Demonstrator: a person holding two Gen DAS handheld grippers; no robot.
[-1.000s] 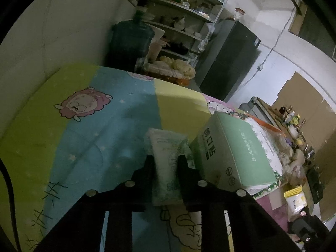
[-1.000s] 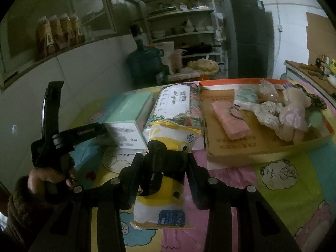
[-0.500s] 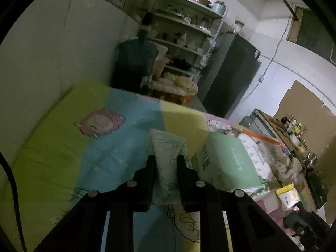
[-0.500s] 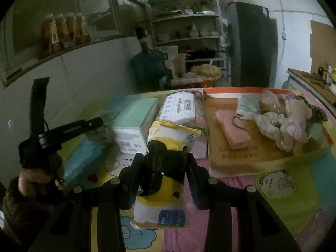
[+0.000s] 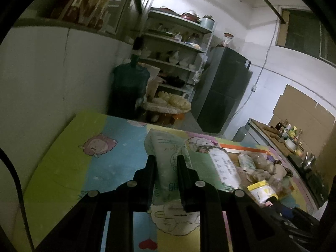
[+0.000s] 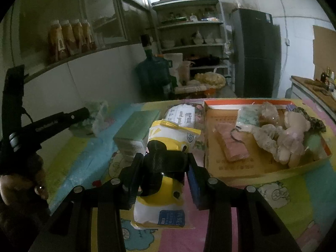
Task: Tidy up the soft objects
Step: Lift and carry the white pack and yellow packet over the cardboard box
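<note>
Left two-finger black gripper (image 5: 166, 163) clamped on a pale green-and-white soft plastic pack (image 5: 168, 163), held up off the colourful cartoon-printed table cover (image 5: 63, 168), with the pack's top sticking out past the fingertips. Seen from the right wrist, raised at the far left with the same pack (image 6: 98, 115) hanging from its tip. Right two-finger black gripper (image 6: 166, 163) closed around a yellow-and-white soft plastic pouch with a blue label (image 6: 168, 168), squeezed near its middle, the lower end hanging toward the cover below; whether touching it, hard to tell. Just behind the pouch, resting on the cover: a mint-green rectangular tissue box (image 6: 136, 130) and, beside it, a white-labelled floral wet-wipe pack (image 6: 182, 115). To the right, an orange-rimmed shallow cardboard tray (image 6: 235, 163) holding a pink folded cloth (image 6: 231, 145), pale crumpled soft items and a plush toy (image 6: 292, 138).
</note>
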